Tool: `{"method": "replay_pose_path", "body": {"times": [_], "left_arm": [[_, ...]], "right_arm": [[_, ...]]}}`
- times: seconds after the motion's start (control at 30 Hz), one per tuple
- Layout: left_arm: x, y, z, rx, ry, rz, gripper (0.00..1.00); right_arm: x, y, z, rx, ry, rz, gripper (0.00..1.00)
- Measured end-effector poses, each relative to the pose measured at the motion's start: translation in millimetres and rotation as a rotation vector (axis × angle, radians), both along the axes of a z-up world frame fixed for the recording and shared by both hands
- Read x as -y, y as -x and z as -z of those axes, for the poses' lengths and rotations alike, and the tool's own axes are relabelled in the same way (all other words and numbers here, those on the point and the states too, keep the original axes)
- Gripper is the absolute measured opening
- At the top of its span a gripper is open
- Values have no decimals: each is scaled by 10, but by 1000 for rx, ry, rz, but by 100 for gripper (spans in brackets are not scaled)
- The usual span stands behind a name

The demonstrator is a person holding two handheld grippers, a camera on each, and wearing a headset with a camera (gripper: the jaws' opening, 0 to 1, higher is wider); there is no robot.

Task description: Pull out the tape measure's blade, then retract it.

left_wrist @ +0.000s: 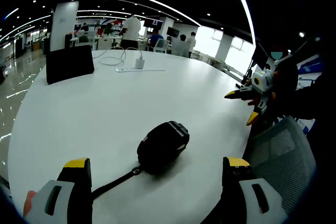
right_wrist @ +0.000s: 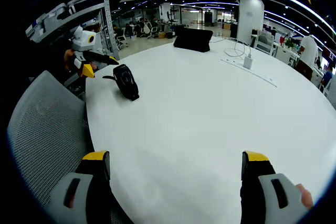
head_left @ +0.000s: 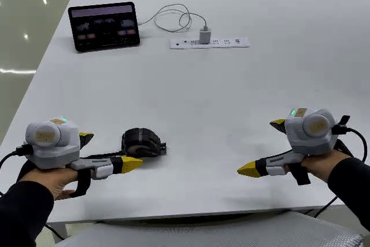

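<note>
Lying before released left hand-held gripper [head_left: 110, 150], black tape measure [head_left: 141, 142]; right hand-held gripper [head_left: 261, 146] likewise released.

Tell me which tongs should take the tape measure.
Left: the left tongs are open with the tape measure just ahead between the jaws; the right tongs are well off to the side.

A black tape measure [head_left: 141, 142] with a chunky, rounded case lies on the white surface [head_left: 219, 91] in the lower left of the head view, near the front edge. Its blade looks fully wound in. In the left gripper view it sits low in the centre, a thin black strap [left_wrist: 113, 184] trailing from it toward the lower left. In the right gripper view it is small, at upper left.
</note>
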State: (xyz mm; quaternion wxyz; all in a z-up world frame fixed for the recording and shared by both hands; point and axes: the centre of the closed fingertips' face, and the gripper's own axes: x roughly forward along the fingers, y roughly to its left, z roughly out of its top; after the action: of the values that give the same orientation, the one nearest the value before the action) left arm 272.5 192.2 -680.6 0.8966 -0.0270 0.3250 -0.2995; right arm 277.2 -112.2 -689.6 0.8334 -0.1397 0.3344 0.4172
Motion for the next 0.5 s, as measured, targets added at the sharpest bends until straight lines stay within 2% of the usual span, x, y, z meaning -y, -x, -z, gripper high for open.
{"method": "replay_pose_path", "body": {"times": [0.17, 0.23, 0.43, 0.5], "left_arm": [[-54, 37, 1, 1, 1, -7, 100], [-107, 30, 3, 16, -36, -13, 100], [-125, 55, -83, 12, -4, -8, 100], [-137, 74, -104, 15, -10, -1, 100]], "right_arm": [[150, 46, -33, -10, -12, 37, 100], [261, 49, -38, -9, -22, 61, 100], [491, 121, -67, -6, -29, 108, 100], [569, 161, -77, -6, -24, 115, 100]]}}
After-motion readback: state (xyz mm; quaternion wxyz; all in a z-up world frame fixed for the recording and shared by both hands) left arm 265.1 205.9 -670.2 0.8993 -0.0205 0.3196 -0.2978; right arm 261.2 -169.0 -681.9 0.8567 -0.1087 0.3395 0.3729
